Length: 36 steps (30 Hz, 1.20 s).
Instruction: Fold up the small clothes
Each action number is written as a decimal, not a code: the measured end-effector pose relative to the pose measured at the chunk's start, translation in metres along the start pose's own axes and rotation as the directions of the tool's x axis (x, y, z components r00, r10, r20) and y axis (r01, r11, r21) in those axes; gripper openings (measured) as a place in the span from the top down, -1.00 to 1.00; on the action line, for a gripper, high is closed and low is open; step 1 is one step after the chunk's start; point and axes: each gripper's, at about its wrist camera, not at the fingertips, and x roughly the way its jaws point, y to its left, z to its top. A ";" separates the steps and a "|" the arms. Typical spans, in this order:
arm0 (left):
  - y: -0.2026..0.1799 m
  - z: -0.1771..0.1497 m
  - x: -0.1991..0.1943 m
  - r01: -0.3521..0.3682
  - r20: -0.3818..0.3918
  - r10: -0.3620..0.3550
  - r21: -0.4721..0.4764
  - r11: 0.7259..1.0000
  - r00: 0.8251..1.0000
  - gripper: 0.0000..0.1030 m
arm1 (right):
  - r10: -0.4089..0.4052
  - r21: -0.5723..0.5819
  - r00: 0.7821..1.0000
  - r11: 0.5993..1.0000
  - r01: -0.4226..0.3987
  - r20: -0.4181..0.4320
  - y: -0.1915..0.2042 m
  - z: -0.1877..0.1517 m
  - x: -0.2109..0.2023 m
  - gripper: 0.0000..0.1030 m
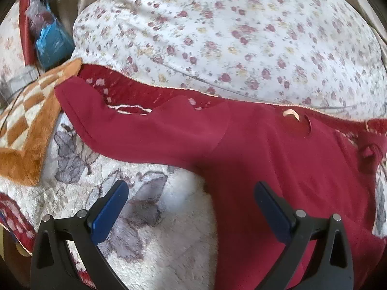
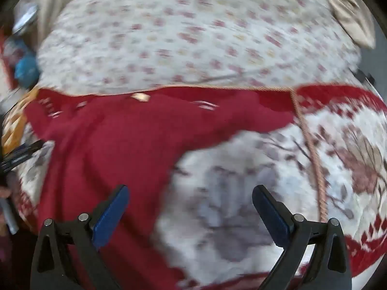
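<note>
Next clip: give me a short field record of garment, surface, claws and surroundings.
garment: red long-sleeved top, spread flat, sleeves out to the sides
surface: cream and red patterned rug
left claw: open, empty, above the rug beside the top's left sleeve
right claw: open, empty, beside the other sleeve
behind: floral cushion
side: orange checked mat

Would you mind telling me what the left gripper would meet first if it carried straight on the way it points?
Probably the pale blanket just beside the red shirt; the left gripper is open and empty, though depth is unclear.
</note>
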 end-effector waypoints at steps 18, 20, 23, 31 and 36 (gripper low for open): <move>0.002 -0.013 0.000 0.011 0.047 -0.012 0.025 1.000 0.999 -1.00 | 0.097 -0.048 0.995 0.994 -0.096 0.034 0.096 0.013 0.052 -1.00; 0.002 -0.013 0.002 0.011 0.044 -0.012 0.019 1.000 0.999 -1.00 | 0.086 -0.040 0.996 0.996 -0.085 0.034 0.096 0.015 0.058 -1.00; -0.001 -0.012 0.006 0.008 0.036 -0.009 0.023 1.000 0.999 -1.00 | 0.087 -0.017 0.996 0.996 -0.086 0.036 0.094 0.015 0.066 -1.00; -0.009 -0.011 0.010 0.016 0.032 -0.017 0.037 0.999 0.999 -1.00 | 0.065 0.044 0.997 0.997 -0.067 0.045 0.089 0.015 0.082 -1.00; -0.013 -0.011 0.013 0.011 0.035 -0.013 0.046 0.999 0.999 -1.00 | 0.058 0.080 0.997 0.995 -0.062 0.045 0.085 0.015 0.088 -1.00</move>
